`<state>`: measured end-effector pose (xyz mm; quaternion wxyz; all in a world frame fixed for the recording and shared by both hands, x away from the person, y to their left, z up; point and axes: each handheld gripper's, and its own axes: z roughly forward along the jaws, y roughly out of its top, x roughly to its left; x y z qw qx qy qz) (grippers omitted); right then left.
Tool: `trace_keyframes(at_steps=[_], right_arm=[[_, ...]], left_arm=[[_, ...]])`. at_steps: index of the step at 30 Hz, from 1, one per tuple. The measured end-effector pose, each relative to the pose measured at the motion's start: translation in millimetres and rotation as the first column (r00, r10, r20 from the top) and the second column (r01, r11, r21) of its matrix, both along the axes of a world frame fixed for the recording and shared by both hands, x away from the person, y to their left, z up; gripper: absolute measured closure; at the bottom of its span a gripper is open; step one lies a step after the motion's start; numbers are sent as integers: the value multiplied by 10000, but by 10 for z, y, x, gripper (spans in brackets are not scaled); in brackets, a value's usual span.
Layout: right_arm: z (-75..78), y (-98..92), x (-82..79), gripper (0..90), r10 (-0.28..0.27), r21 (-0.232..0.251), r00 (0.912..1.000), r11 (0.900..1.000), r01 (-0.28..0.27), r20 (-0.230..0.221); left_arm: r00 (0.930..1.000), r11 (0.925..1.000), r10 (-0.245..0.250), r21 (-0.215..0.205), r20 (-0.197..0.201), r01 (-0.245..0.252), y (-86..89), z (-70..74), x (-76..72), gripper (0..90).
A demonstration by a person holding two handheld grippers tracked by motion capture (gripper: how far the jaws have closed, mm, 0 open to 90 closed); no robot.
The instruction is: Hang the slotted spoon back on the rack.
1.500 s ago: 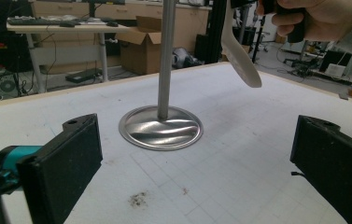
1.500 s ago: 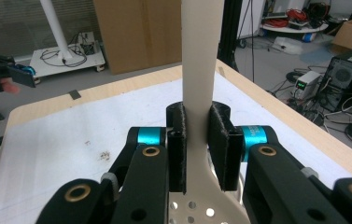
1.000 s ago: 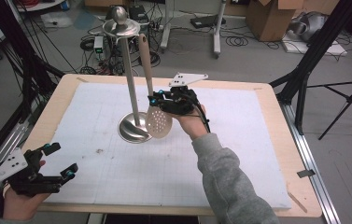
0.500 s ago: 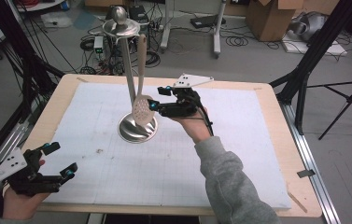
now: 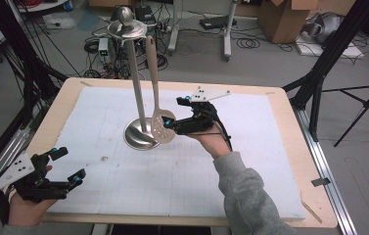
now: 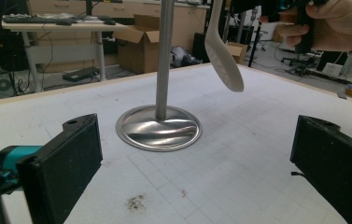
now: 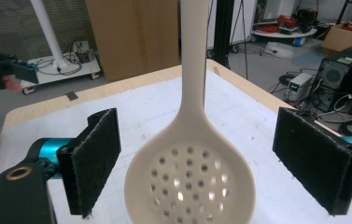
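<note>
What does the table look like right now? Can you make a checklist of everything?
Surface: white mat on a wooden table; small dark smudge.
Job's things: metal stand upright on its round base; beige slotted spoon hanging from the stand's top, bowl down beside the base.
Clutter: nothing seen on the mat.
Grippers: right gripper open, its jaws have just been opening, the spoon's bowl between them, pads apart from it; left gripper open, nothing between its jaws, at the near left corner.
Cables: floor cables behind the table.
Surroundings: cardboard boxes, black tripod legs.
</note>
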<state>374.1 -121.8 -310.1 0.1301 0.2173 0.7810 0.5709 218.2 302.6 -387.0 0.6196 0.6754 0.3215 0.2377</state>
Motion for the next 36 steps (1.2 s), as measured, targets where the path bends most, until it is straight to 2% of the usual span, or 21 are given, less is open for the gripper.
trace_keyframes(at_steps=[14, 19, 32, 36], right_arm=[[-146, -345, -159, 142, -288, 83, 9995, 9995, 289, -100], [-204, -513, -234, 147, -65, -125, 9995, 9999, 61, -318], [-394, -934, -388, 145, -533, 381, 9964, 9977, 559, -660], [-432, -1020, -418, 144, -621, 297, 9950, 9975, 646, -781]], left_arm=[[9989, 9990, -453, 49, -121, 454, -159, -27, 149, 25], [9985, 9986, -535, 12, -139, 536, -201, -36, 183, 25], [9979, 9981, -613, 29, -225, 614, -248, -56, 255, 25], [9979, 9981, -610, 35, -233, 611, -253, -61, 266, 25]])
